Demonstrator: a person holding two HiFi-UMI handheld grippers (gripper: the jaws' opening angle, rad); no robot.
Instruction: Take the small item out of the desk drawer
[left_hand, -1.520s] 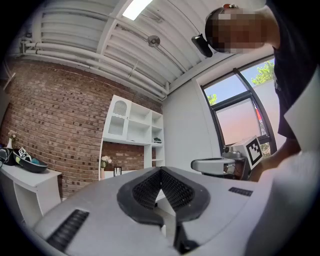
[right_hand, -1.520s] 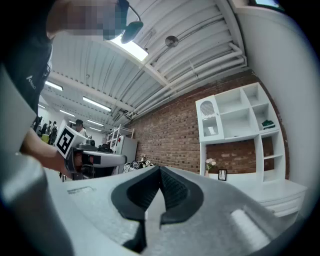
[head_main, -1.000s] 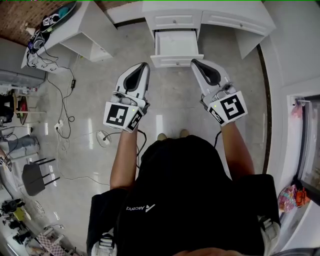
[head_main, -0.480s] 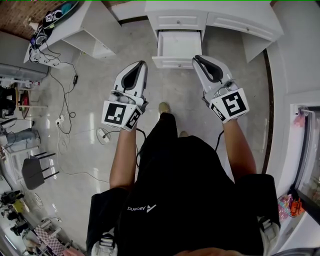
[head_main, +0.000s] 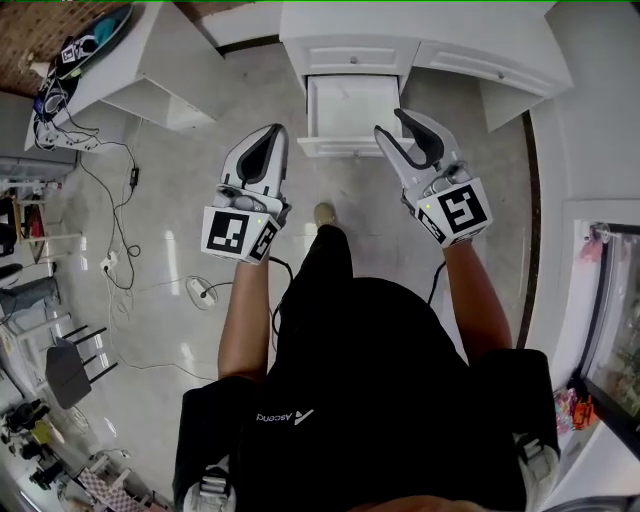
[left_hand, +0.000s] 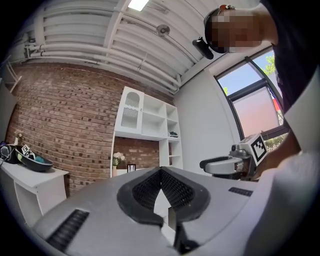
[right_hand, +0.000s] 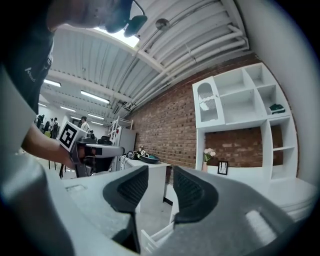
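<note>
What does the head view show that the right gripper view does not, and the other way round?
Only the head view shows the inside of the open white desk drawer and a dark chair. Only the right gripper view shows the white ceiling with pipes and the white shelf unit. Both show the left gripper and the right gripper, whose jaws are opening with nothing between them.

Black short-sleeved shirt (head_main: 385, 400) bearing a small white logo (head_main: 281, 415).
</note>
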